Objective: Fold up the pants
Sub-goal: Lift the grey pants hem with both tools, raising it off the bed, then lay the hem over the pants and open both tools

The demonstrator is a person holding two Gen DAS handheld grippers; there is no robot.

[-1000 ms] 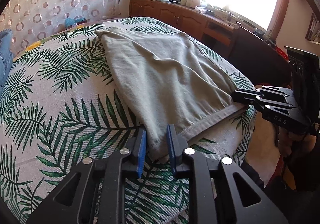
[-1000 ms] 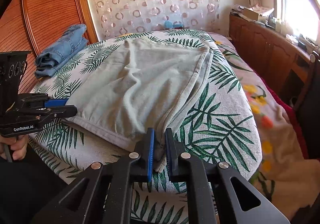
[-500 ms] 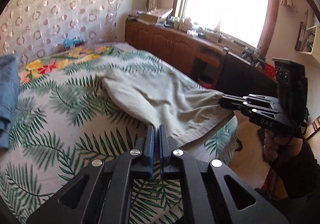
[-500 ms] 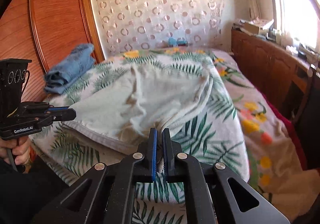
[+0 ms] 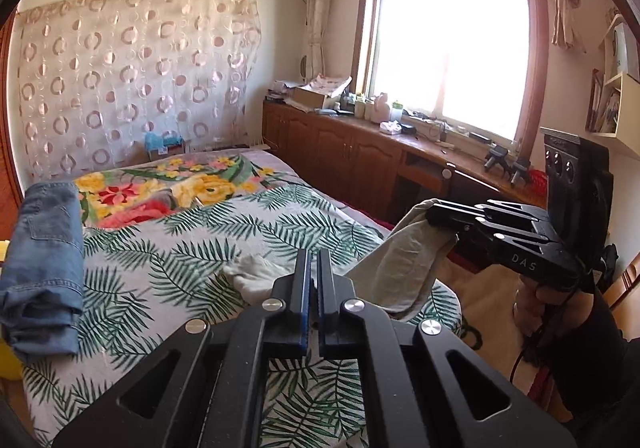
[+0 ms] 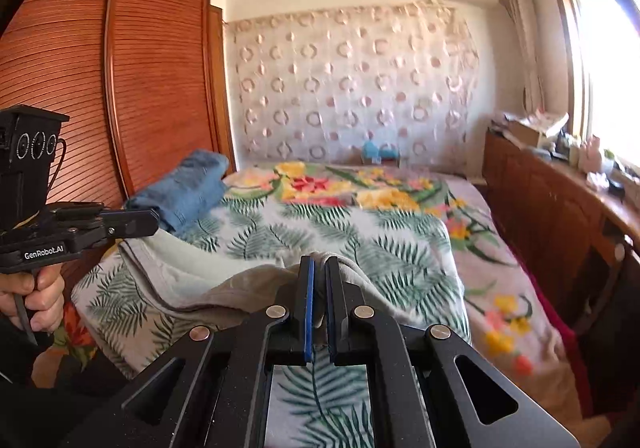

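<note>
The grey-green pants point(image 5: 404, 268) hang lifted off the palm-leaf bedspread point(image 5: 168, 268), with part still bunched on the bed point(image 5: 252, 276). My left gripper point(image 5: 314, 260) is shut on one corner of their hem. My right gripper point(image 6: 319, 268) is shut on the other corner, and the cloth point(image 6: 240, 284) sags between the two. The right gripper also shows in the left wrist view point(image 5: 436, 214), holding the cloth up at the right. The left gripper shows in the right wrist view point(image 6: 154, 222) at the left.
A folded pair of blue jeans point(image 5: 44, 264) lies on the bed's left side, also in the right wrist view point(image 6: 184, 188). A wooden wardrobe point(image 6: 120, 88) stands left of the bed. Wooden cabinets point(image 5: 352, 164) with clutter run under the window on the right.
Both grippers have closed on the hem corners and risen, pulling the pants up off the bed and toward me. The cloth, flat a second ago, now hangs bunched between them.
</note>
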